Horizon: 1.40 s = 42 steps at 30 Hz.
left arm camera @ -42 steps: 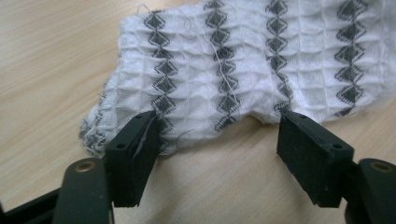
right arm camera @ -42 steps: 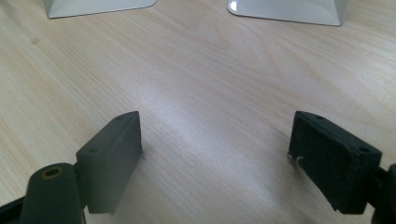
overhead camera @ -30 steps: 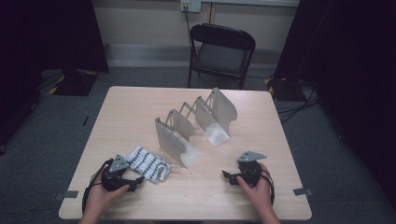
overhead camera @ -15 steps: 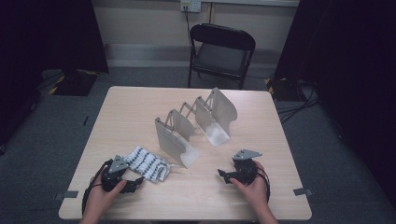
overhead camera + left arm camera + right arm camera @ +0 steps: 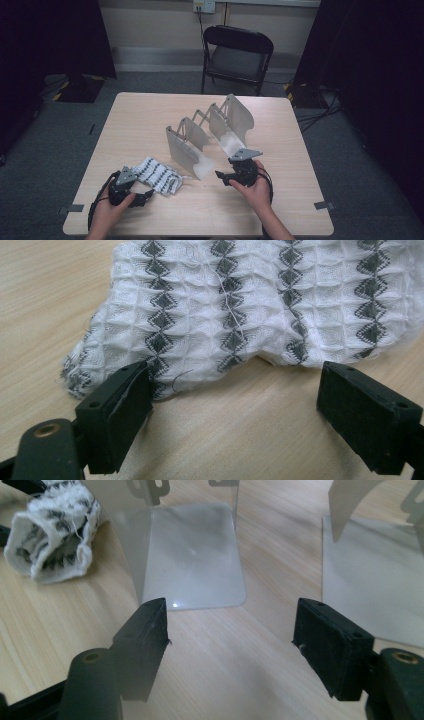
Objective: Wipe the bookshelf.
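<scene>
White-and-grey knit cloth [image 5: 159, 175] lies crumpled on pale wood desk [image 5: 140, 120], at 9 o'clock of folding board [image 5: 207, 132].

Left gripper [image 5: 235, 400] just beside cloth's near edge; fingers [image 5: 117, 405] released, spread wide, cloth not between them.

Right gripper [image 5: 222, 176] has shifted from desk's near edge toward board's clear panel at 12 o'clock; fingers [image 5: 145, 630] have just been closing, nothing between them. Likely lining up to grip panel, cloth not yet placed.

Both hands low, forearms entering from 6 o'clock.

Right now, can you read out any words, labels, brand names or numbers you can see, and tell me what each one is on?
None: no readable text anywhere.
The cloth carries only a woven diamond pattern, no lettering.
The metal rack, the table and the chair show no label or number.
</scene>
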{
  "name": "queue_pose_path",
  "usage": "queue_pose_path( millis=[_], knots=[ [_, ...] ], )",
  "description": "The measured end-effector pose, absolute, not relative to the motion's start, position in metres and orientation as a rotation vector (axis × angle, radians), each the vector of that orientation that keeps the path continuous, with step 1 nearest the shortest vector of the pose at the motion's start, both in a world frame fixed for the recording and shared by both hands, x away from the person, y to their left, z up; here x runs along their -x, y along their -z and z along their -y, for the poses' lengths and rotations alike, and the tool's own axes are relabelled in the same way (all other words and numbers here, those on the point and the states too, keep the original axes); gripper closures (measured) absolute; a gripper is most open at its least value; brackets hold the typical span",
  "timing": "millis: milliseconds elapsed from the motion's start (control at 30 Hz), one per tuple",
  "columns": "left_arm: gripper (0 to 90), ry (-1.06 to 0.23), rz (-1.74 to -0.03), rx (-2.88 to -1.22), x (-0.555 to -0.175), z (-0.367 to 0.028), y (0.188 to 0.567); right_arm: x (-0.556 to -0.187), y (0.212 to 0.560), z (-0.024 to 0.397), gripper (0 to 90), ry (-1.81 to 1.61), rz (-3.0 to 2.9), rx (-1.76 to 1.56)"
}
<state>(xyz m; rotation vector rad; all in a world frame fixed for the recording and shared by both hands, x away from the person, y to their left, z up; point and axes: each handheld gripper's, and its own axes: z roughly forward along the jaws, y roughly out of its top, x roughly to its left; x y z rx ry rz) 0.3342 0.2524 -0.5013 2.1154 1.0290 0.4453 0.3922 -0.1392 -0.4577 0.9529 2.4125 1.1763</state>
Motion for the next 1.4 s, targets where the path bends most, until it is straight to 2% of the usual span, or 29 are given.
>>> queue_pose_path(
  millis=[567,1400],
  knots=[
    [13.6,-0.445,-1.028,-2.116,-0.334,-0.252,0.501,-0.42,0.449,0.107,40.1,-1.191,-2.461,-0.927],
    [13.6,-0.445,-1.029,-2.116,-0.334,-0.252,0.501,-0.449,0.43,0.089,48.7,-1.218,-2.418,-0.955]
  ],
)
